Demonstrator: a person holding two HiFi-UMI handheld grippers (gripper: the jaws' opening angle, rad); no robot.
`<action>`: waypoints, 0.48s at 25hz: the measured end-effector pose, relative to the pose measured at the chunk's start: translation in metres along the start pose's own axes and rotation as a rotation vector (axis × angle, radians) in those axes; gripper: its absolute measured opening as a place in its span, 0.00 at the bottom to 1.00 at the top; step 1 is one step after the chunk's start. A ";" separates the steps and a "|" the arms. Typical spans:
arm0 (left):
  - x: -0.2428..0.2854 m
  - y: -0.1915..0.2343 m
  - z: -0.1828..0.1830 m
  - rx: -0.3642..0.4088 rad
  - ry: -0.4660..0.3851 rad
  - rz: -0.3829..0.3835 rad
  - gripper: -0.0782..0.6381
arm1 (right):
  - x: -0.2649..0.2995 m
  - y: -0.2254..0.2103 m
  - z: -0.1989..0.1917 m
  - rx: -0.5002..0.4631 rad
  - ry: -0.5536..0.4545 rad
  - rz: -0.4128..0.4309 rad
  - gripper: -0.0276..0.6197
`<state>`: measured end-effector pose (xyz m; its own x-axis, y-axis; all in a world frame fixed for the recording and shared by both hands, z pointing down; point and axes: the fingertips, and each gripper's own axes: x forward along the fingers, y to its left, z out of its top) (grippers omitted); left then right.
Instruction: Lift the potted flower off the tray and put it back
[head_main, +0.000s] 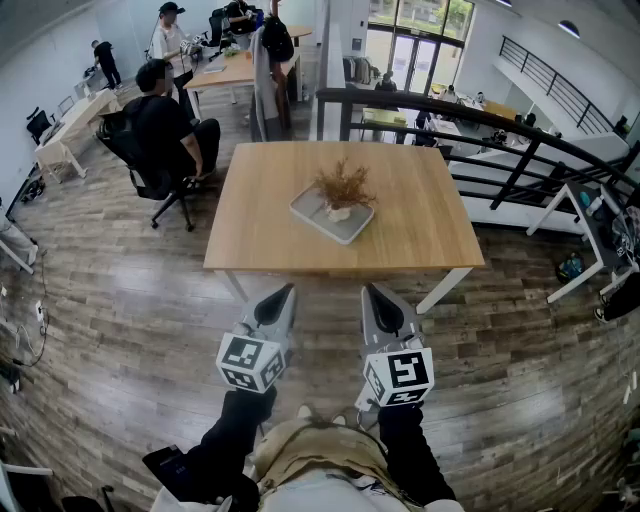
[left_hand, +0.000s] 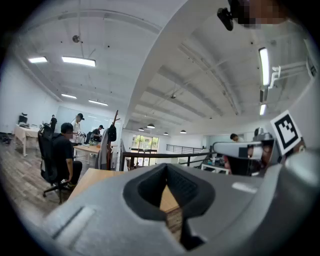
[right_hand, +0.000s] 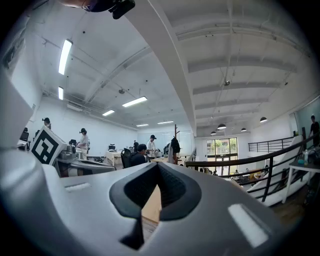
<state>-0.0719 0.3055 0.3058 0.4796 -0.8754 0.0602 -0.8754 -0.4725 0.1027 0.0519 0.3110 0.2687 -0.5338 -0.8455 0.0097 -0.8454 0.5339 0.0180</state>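
Left tool (head_main: 287, 291) and right tool (head_main: 369, 290) held level, side by side, jaws closed, nothing between them.

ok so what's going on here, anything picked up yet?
Not yet. A person stands short of the light wooden table with a grey two-jaw gripper in each hand. The left gripper and right gripper both point level toward the table, jaws shut with nothing between them. The dried brown potted flower sits on the grey square tray mid-table, well clear of both grippers, so the lift hasn't started.
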 end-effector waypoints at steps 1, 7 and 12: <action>-0.001 0.002 0.000 -0.001 -0.001 0.002 0.11 | 0.001 0.002 -0.001 -0.002 0.002 0.002 0.05; -0.004 0.015 -0.005 -0.007 0.001 0.007 0.11 | 0.010 0.012 -0.010 -0.011 0.018 0.007 0.05; -0.011 0.029 -0.009 -0.017 0.011 0.018 0.11 | 0.021 0.025 -0.013 -0.022 0.028 0.020 0.05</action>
<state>-0.1024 0.3025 0.3172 0.4646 -0.8825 0.0728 -0.8827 -0.4550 0.1179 0.0196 0.3071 0.2824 -0.5495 -0.8346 0.0386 -0.8337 0.5508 0.0394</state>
